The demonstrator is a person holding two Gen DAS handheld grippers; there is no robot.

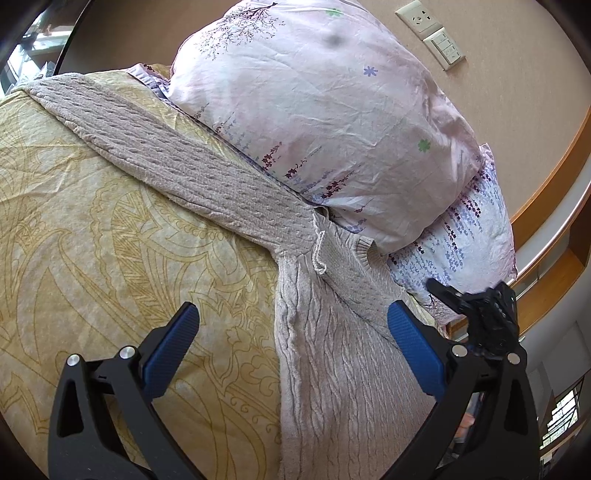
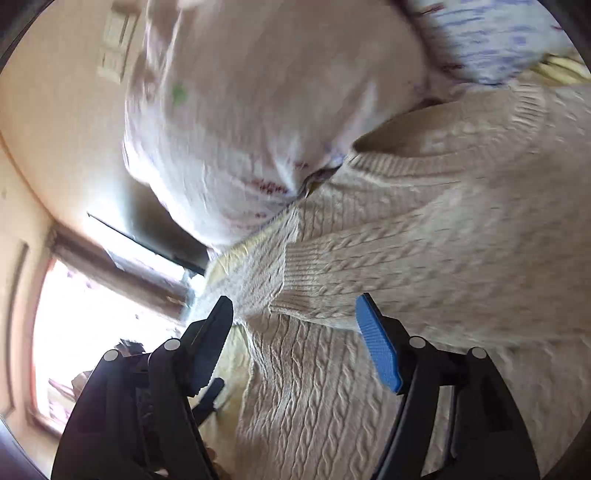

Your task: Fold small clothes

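A beige cable-knit sweater (image 1: pixel 332 350) lies on a yellow patterned bedspread (image 1: pixel 92 229). One sleeve (image 1: pixel 166 155) stretches out to the upper left, and the collar (image 1: pixel 364 254) lies against the pillows. My left gripper (image 1: pixel 291 314) is open above the sweater's shoulder, holding nothing. In the blurred right wrist view the sweater (image 2: pixel 406 240) fills the right side, with a sleeve (image 2: pixel 332 273) folded across the body. My right gripper (image 2: pixel 295 310) is open, its jaws on either side of that sleeve's edge. The right gripper also shows in the left wrist view (image 1: pixel 476 302).
Two floral pillows (image 1: pixel 325 110) are stacked at the head of the bed, touching the sweater's collar. A wall socket and switch (image 1: pixel 432 33) sit on the beige wall behind. A bright window (image 2: pixel 85 317) is at the left of the right wrist view.
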